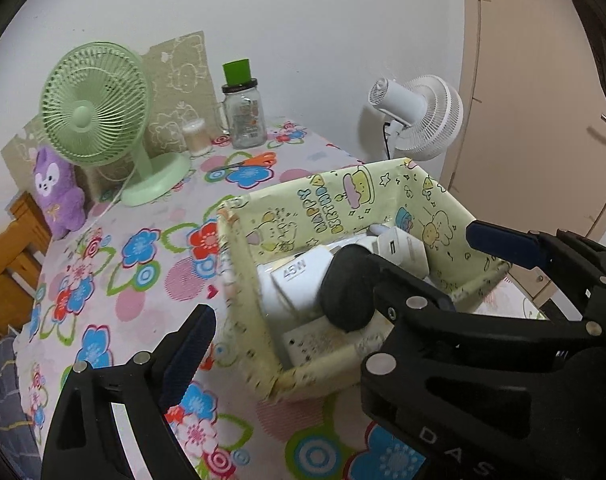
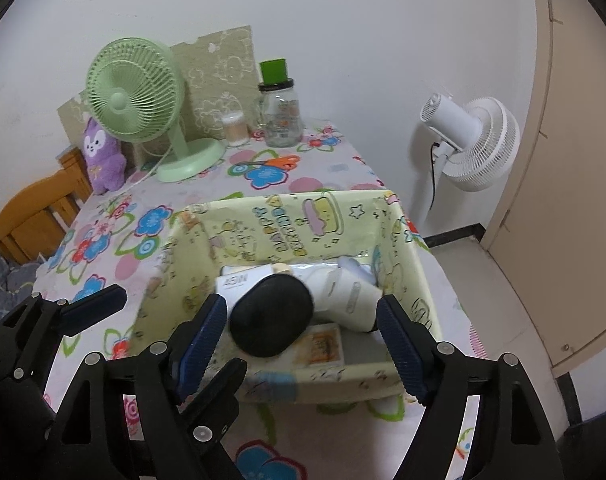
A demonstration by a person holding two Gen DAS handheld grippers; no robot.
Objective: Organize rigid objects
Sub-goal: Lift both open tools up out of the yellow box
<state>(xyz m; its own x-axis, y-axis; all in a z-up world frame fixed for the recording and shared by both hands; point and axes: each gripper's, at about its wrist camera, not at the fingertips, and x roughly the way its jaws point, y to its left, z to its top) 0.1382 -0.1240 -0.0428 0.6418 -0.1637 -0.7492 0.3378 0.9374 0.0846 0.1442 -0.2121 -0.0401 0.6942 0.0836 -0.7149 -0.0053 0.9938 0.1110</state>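
Observation:
A yellow-green "Happy Birthday" box (image 2: 287, 220) (image 1: 343, 196) stands on the flowered table. Inside, a black oval object (image 2: 271, 314) (image 1: 347, 288) rests on white chargers, one marked 45W (image 2: 239, 282) (image 1: 295, 276), with a white adapter (image 2: 351, 300) and an orange-printed card (image 2: 323, 346) beside it. My right gripper (image 2: 303, 332) hangs open over the box; the black object lies between its fingers and the pads do not touch it. My left gripper (image 1: 303, 320) (image 2: 175, 332) is wide open and holds nothing. It straddles the box's left wall, and its right finger crosses the right gripper's left finger.
At the back stand a green fan (image 2: 135, 92), a purple plush (image 2: 103, 156), a swab container (image 2: 235, 128) and a green-lidded glass jar (image 2: 281, 116), with orange scissors (image 2: 275, 162) in front. A white floor fan (image 2: 475, 140) and a door sit past the table's right edge.

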